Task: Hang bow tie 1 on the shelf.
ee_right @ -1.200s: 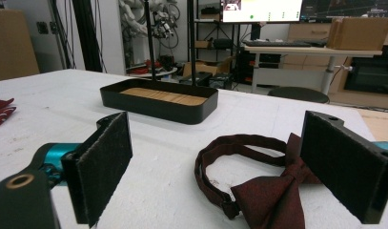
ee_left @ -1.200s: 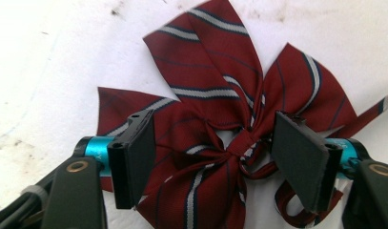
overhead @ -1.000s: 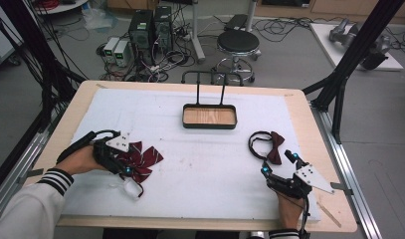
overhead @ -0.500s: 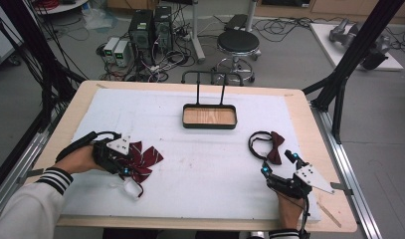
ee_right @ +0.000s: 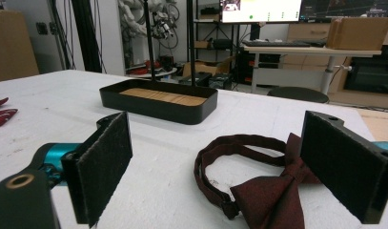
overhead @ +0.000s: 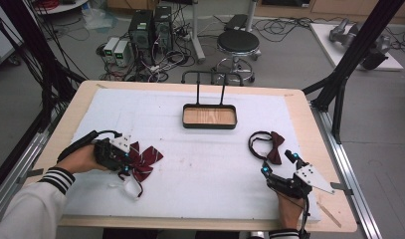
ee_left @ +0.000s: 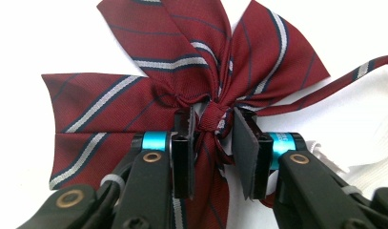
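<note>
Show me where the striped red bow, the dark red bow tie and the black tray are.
striped red bow (ee_left: pixel 210 119), left gripper view, on its centre knot.
dark red bow tie (ee_right: pixel 270 200), right gripper view, on its near wing.
black tray (overhead: pixel 210 126), high view, on its near rim.

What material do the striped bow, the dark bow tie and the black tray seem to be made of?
Striped bow: woven fabric, probably polyester with a slight sheen; a fine weave and stitched folds show.
Bow tie: darker matte fabric with a fine grainy texture, on a band of the same cloth.
Tray: smooth matte black walls, likely metal or plastic; its floor looks like light wood, with grain lines.
</note>
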`<state>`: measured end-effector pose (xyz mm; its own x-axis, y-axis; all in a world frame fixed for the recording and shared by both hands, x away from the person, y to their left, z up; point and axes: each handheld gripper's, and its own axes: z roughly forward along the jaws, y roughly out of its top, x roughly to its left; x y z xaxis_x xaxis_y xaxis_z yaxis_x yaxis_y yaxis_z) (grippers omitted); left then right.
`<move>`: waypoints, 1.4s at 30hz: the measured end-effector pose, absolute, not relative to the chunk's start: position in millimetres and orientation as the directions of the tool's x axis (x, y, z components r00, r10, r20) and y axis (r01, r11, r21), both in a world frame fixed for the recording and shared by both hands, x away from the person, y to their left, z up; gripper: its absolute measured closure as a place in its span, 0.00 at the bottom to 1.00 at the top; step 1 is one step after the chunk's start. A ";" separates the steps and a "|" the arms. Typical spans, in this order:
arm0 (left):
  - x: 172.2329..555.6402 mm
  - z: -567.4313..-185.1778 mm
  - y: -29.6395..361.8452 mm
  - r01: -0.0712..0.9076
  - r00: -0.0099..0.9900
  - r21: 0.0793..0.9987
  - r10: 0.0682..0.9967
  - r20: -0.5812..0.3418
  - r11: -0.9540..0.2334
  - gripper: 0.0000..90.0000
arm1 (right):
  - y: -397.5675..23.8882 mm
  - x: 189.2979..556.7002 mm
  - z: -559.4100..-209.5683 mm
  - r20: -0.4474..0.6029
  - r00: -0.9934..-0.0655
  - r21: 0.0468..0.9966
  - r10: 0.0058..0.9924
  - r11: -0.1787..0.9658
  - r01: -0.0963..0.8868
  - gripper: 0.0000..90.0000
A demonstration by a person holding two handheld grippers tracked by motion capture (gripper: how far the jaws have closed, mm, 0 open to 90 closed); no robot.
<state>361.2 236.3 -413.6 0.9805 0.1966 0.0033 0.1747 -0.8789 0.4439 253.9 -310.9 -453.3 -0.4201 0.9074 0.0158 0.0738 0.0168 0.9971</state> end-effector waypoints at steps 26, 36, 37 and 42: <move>361.5 -402.5 235.3 0.228 0.957 0.545 0.289 0.028 -0.806 0.82 | -310.9 254.0 -453.3 0.017 -0.421 0.997 0.907 0.016 0.074 0.11; 360.3 -386.1 238.0 0.247 0.942 0.648 0.336 0.015 -0.720 0.82 | -310.8 254.0 -453.3 0.017 -0.421 0.997 0.907 0.015 0.074 0.11; 360.0 -384.8 237.2 0.245 0.939 0.663 0.343 0.019 -0.708 0.82 | -311.0 254.0 -453.3 0.015 -0.421 0.997 0.907 0.017 0.073 0.11; 358.9 -377.6 232.4 0.240 0.933 0.724 0.359 0.011 -0.647 0.82 | -311.0 254.1 -453.3 0.013 -0.421 0.997 0.907 0.018 0.070 0.11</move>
<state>358.9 232.4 -377.6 0.9332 0.3593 0.0112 0.2404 -0.6470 0.7236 254.1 -311.0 -453.3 -0.4212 0.9069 0.0129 0.0701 0.0184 0.9974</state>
